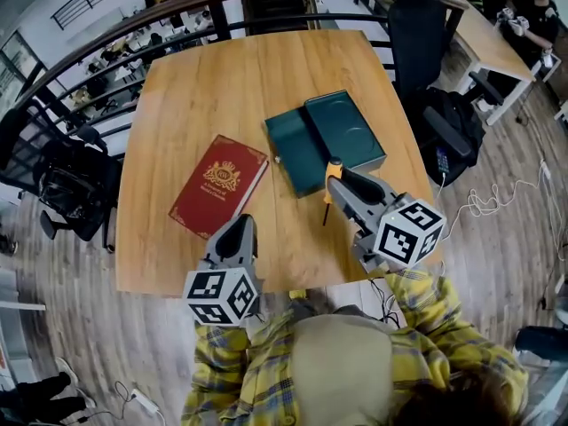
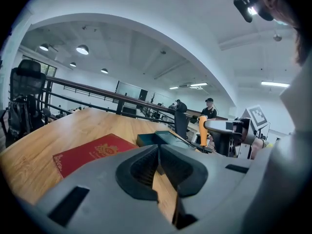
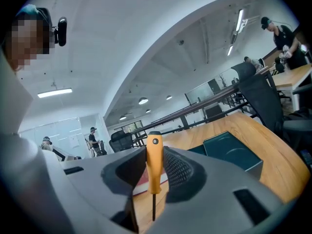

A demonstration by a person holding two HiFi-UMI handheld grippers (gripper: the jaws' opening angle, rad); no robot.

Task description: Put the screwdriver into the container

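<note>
An orange-handled screwdriver (image 1: 330, 183) hangs upright, shaft down, with my right gripper (image 1: 335, 181) shut on its handle just above the table's front right. In the right gripper view the screwdriver (image 3: 154, 165) stands between the jaws of my right gripper (image 3: 156, 156). The dark green container (image 1: 346, 131) lies just beyond it, a flat green part (image 1: 295, 154) against its left side; the container (image 3: 233, 151) shows ahead to the right. My left gripper (image 1: 240, 227) is shut and holds nothing, near the front edge; the jaws of the left gripper (image 2: 158, 155) meet.
A red book (image 1: 218, 185) lies on the wooden table (image 1: 222, 78) left of the container. A black railing (image 1: 177, 11) curves behind the table. Office chairs stand at the left (image 1: 71, 185) and back right (image 1: 417, 25). A black bag (image 1: 448, 136) and cables lie on the floor at right.
</note>
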